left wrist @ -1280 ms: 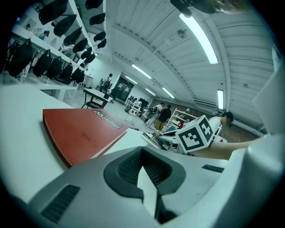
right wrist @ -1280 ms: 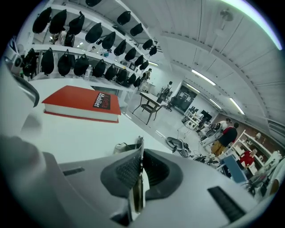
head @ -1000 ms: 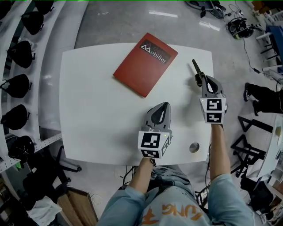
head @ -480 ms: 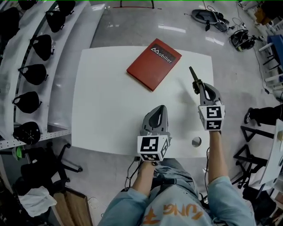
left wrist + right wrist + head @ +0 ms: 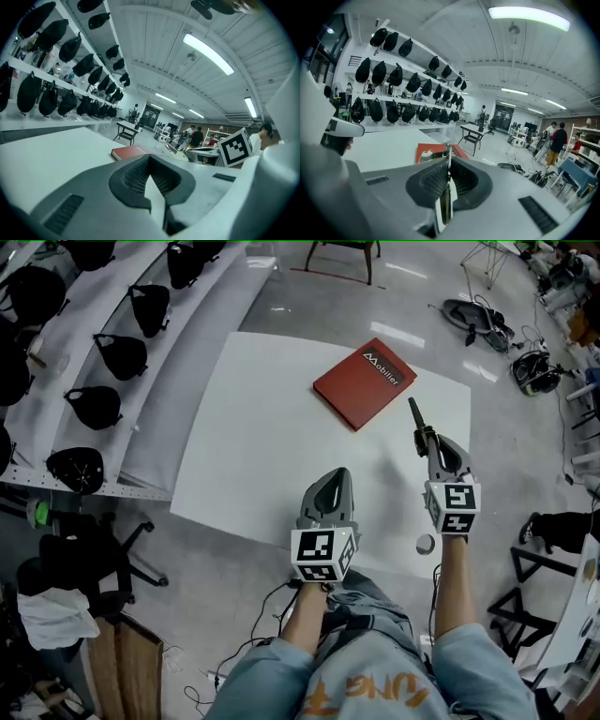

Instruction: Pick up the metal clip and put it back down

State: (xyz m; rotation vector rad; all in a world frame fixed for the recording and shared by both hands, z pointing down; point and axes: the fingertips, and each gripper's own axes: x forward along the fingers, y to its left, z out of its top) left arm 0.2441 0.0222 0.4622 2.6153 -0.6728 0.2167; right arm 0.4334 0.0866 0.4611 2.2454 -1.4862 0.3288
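Observation:
The metal clip (image 5: 417,416) is a thin dark strip that sticks out forward from my right gripper (image 5: 432,438), which is shut on it above the right side of the white table (image 5: 253,427). In the right gripper view the clip (image 5: 446,197) stands edge-on between the closed pads of that gripper (image 5: 449,162). My left gripper (image 5: 338,474) hovers over the table's near edge, shut with nothing in it. Its tips (image 5: 151,158) meet in the left gripper view. The clip points toward the red book (image 5: 366,382).
A small round disc (image 5: 425,544) lies near the table's front right corner. White shelves with several black caps (image 5: 94,407) run along the left. A black chair (image 5: 89,559) stands at the lower left. Cables and headsets (image 5: 534,371) lie on the floor at the right.
The head view has swung, so the table and book sit further right and smaller, with more shelving showing. The right gripper still holds the clip, and both grippers keep their relative places.

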